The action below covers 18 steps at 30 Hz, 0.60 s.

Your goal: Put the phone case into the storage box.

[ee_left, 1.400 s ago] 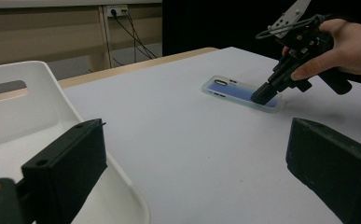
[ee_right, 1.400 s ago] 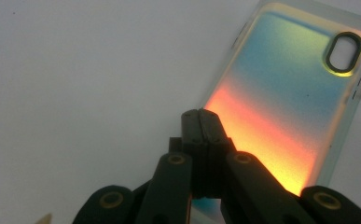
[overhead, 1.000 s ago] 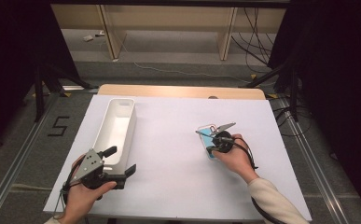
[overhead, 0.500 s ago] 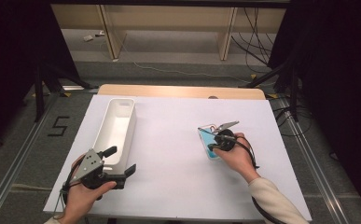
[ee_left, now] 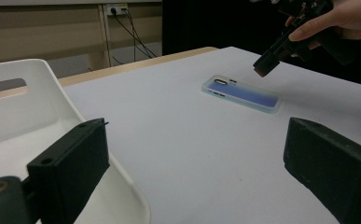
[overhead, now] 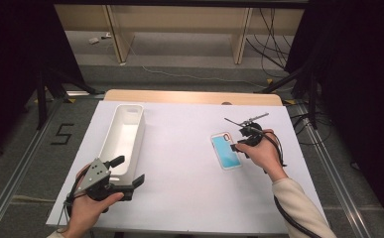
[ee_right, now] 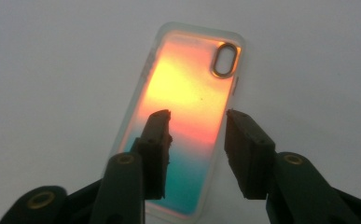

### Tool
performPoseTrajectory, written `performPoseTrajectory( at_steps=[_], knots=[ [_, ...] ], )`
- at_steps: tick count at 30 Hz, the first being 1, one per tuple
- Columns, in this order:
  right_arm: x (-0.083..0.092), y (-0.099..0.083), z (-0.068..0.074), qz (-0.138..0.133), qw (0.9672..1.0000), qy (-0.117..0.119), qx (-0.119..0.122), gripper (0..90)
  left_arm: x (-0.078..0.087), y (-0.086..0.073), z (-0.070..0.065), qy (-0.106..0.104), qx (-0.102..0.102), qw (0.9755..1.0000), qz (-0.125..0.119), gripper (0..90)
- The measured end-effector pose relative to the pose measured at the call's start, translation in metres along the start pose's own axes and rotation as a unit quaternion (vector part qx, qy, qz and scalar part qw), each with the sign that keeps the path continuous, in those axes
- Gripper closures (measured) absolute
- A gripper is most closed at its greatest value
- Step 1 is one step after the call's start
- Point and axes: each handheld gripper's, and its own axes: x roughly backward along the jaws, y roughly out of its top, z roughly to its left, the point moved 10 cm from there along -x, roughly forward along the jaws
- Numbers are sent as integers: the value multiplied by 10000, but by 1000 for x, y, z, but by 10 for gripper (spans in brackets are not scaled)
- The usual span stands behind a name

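**Phone case lies free on the bench as the right tongs open above it**

The right tongs hang just over a phone case, their two black jaws part-way open with a clear gap between them. The jaws have just been opening, and nothing is gripped between them; the case lies flat below, its camera cut-out at the far end in the right gripper view. From the left gripper view the right tongs show tilted down, tips held a little above the near end of the case and not touching it.

From above, the phone case rests on the white sheet covering the bench, right of centre, just beside the person's right hand. It looks pale blue from there, and glows orange to teal in the right gripper view.

The left tongs sit at the near left of the bench in the person's left hand, jaws spread wide and holding nothing. They lie close to the near end of a long white plastic bin, which runs away from the person along the left side, well apart from the case. The bin's end wall has a handle slot.
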Motion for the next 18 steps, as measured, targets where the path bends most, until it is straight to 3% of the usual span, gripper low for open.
performPoseTrajectory(
  at_steps=[1, 3, 5, 13, 16, 17, 18],
  knots=[
    [-1, 0, 2, 31, 9999, 36, -155, 588, 0, 0, 0, 2, -13, 10000, 5, 62],
    [-3, 2, -2, 76, 9999, -5, -70, 568, 0, 0, 0, -5, -6, 10000, 1, 63],
    [-7, -2, -2, 328, 9992, -51, -224, 543, 0, 0, 0, -12, 3, 10000, -1, 63],
    [-18, 1, -7, 518, 9985, -50, -142, 518, 0, 0, 0, -10, 31, 10000, -14, 64],
    [-18, 0, -7, 621, 9975, -83, -312, 518, 0, 0, 0, -11, 29, 10000, -17, 65],
    [-18, 1, -10, 592, 9980, -109, -199, 517, 1, 0, 0, -10, 26, 10000, -17, 65],
    [-16, -1, -8, 739, 9963, -149, -423, 517, 1, 0, 0, -10, 26, 10000, -17, 65]
  ],
)
